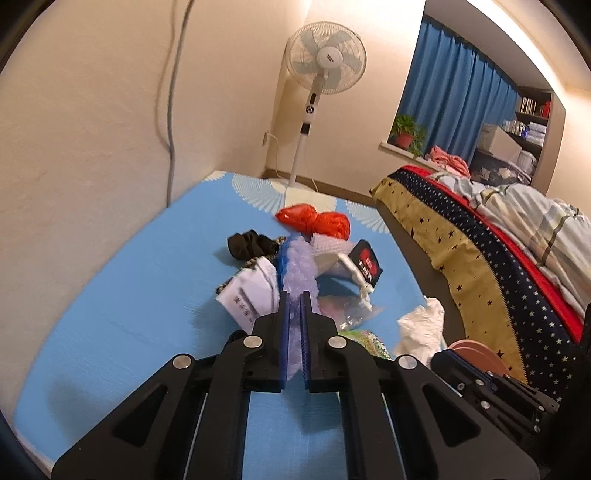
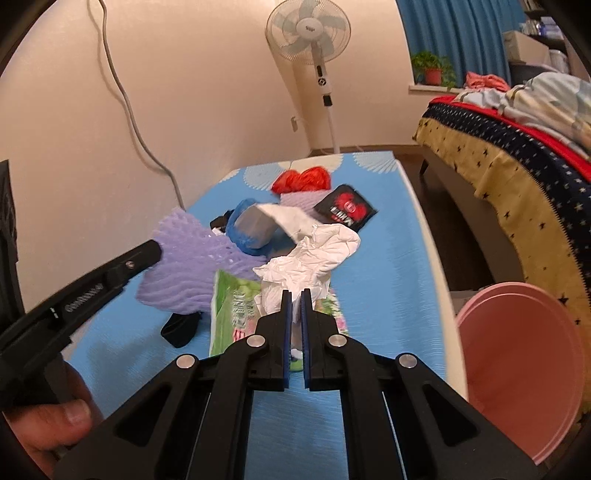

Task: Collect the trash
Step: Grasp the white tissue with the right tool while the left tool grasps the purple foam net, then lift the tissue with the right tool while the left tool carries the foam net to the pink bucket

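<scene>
— Looking along my left gripper (image 1: 294,295), what do you make of the purple thing?

— I have a lilac foam net sleeve (image 1: 301,266) pinched between the blue pads, jaws nearly together. It is soft, ribbed with a mesh of holes, and it stands up off the blue tabletop (image 1: 140,295) just ahead of the fingertips. From the right wrist I see it (image 2: 184,258) spread wide at the tip of that gripper (image 2: 157,251), over to my left.

— And your right gripper?

— My right gripper (image 2: 295,295) is clamped on a crumpled white tissue (image 2: 314,258), jaws narrow. It is creased, bunched paper, rising just beyond the fingertips, above a green printed wrapper (image 2: 232,314) that lies flat under them.

— What else is ahead?

— Further out I see a red plastic bag (image 2: 303,179), a black-and-red sachet (image 2: 345,208) and a blue-and-silver packet (image 2: 251,227), all close together. A pink bin (image 2: 517,369) stands off the table edge to my right, near the bed (image 2: 517,166). A fan (image 2: 308,33) stands by the far wall.
</scene>
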`<state>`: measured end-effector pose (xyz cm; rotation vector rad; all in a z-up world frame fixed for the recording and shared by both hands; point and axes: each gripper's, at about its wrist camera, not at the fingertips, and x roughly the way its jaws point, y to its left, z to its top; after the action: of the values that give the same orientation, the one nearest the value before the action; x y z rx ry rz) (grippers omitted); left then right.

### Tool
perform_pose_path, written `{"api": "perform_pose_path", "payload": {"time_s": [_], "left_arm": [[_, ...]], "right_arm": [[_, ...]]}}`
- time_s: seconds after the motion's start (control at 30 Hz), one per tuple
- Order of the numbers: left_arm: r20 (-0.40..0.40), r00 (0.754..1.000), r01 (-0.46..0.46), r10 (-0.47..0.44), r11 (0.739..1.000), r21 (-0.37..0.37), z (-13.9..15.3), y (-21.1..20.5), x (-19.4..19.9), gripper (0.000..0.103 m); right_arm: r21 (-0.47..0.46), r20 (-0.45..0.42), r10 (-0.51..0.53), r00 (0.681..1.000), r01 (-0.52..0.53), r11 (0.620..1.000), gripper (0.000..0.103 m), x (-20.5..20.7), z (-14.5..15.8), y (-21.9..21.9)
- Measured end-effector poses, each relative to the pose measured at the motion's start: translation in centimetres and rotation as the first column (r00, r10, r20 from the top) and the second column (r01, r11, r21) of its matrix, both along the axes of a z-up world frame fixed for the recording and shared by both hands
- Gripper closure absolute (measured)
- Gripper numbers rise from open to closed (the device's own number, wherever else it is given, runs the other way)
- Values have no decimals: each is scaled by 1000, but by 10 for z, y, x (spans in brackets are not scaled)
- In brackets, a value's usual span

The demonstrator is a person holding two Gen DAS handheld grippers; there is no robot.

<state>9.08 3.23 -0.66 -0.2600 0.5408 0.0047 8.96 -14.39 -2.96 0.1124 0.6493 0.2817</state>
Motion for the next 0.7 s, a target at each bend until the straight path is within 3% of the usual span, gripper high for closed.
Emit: {"api": "perform_pose_path", "payload": {"time_s": [0.7], "left_arm": [[186,982,-51,45,998,27,67,19,-70,98]], "right_arm": [[-30,106,-69,992,73,997,98,-50,48,-36]]}}
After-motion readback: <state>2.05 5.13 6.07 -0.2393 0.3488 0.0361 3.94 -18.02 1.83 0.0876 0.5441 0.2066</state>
